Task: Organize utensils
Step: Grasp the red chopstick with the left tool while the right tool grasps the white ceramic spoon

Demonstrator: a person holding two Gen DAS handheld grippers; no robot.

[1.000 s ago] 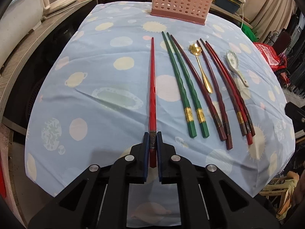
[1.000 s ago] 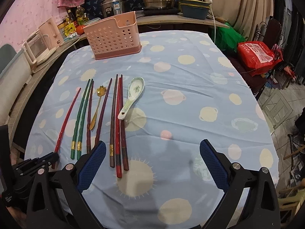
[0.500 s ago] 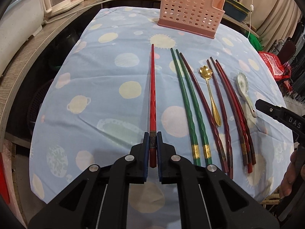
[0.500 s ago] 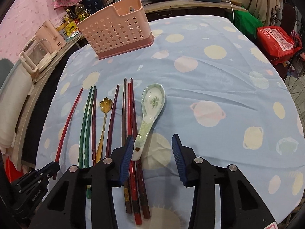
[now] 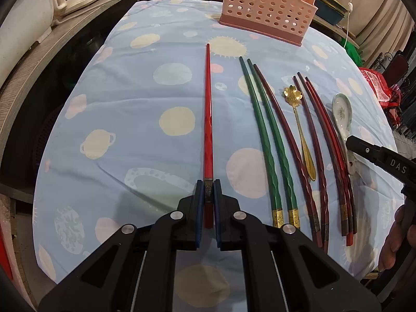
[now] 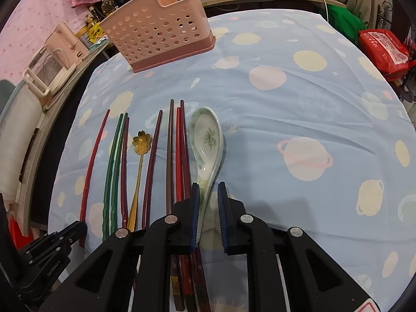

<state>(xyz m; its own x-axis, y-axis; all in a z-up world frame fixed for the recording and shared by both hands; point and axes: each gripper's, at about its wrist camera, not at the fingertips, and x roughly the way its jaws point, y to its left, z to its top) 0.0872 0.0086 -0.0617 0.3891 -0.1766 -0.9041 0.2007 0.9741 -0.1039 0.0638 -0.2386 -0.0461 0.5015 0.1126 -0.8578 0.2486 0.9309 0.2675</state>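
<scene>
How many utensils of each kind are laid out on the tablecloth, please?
Chopsticks: 8, counting the red chopstick held in the left gripper
Spoons: 2, a gold spoon and a ceramic spoon
Total: 10

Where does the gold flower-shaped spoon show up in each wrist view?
Left wrist: the gold flower-shaped spoon lies right of centre, between dark red chopsticks, bowl pointing away.
Right wrist: the spoon lies left of centre, right of the green chopsticks.
Shared landmark: the pink perforated utensil basket at the table's far end.
</scene>
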